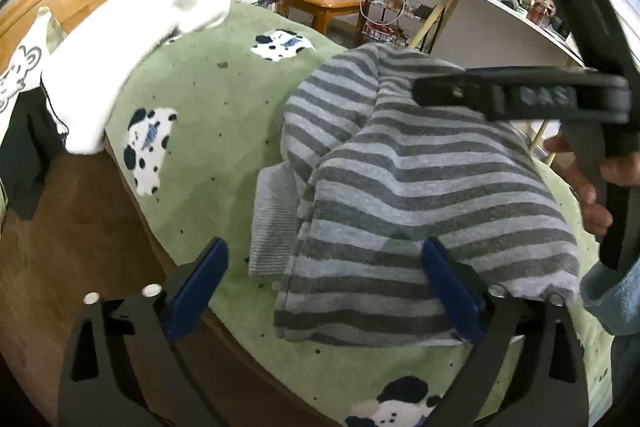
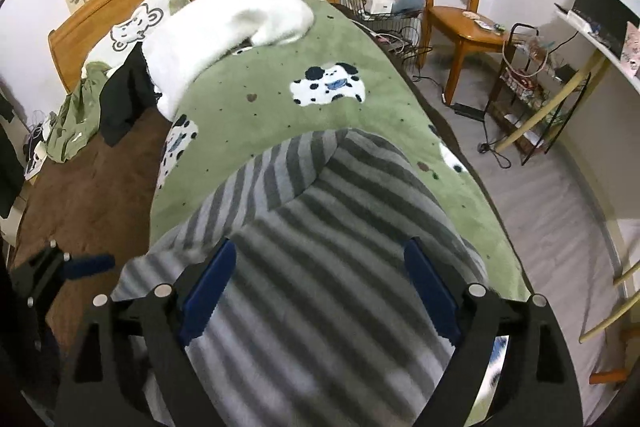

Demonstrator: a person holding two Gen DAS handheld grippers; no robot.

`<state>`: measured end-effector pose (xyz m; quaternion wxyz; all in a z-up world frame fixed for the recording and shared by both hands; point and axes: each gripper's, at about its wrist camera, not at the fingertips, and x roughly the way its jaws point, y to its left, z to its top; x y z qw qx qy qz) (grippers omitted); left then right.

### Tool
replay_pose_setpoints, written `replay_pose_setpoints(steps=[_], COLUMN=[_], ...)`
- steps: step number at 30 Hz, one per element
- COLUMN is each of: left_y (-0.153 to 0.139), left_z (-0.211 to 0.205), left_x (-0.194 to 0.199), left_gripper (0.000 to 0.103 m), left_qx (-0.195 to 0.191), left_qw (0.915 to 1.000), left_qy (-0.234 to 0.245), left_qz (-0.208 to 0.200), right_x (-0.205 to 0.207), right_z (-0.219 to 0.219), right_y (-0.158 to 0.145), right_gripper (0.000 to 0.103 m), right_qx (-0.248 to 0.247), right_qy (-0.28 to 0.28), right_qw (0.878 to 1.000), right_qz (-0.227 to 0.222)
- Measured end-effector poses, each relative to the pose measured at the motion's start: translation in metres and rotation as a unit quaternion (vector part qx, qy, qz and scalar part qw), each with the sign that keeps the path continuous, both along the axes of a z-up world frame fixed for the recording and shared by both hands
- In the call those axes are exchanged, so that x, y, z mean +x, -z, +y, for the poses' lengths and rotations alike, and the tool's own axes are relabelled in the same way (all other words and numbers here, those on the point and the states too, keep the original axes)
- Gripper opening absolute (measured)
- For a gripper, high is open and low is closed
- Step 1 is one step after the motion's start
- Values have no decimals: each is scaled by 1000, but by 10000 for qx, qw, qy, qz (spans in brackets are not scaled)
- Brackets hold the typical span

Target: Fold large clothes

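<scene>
**Striped garment lying folded on the green blanket**

On the bed's green blanket (image 2: 304, 131) with its spotted-dog print lay the grey striped garment (image 1: 408, 187), folded over itself, one ribbed cuff (image 1: 272, 223) sticking out at its left side. Above it hung the left gripper (image 1: 324, 291), blue pads spread wide and gripping nothing. Likewise the right gripper (image 2: 320, 291) stood wide apart over the stripes, empty. Farther up the bed sat a white folded cloth (image 2: 232, 31).

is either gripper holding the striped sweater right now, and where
Nothing is held. Both the left gripper and the right gripper stand open above the striped sweater, fingers not pressing it.
</scene>
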<state>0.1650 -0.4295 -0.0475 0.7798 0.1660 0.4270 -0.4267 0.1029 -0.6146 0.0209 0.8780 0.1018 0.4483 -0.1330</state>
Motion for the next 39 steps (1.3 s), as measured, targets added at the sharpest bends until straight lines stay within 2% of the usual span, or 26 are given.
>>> replay_pose_setpoints(steps=[3,8,13,21,29,39], left_y=[-8,-26,-47,-55,-53,-66], left_z=[3,10,24,55,79,103], left_x=[0,-6,-17,-33,-50,-70], left_gripper=[96,96,96,96,96,96], left_qx=[136,110,-42,-95,16,-191], left_qw=[9999,9998,9997,9994,9988,9987], left_qy=[23,95,171,285,367,321], left_qz=[-1,-150,-153,-168,-321,-341], right_x=[-21,-58,-98,-148,-170,-200], right_z=[10,33,55,98,128,158], right_y=[-18,-44,-61,-57,-45,-54], right_gripper=[95,96,97,97,97,97], right_qx=[-246,-558,-607,-754,-910,-916], right_qy=[107,186,299,370,461,820], right_qw=[9996,9981,9973,9964,9946,9924], right_qz=[-96,-183,-279,-65,174,-46])
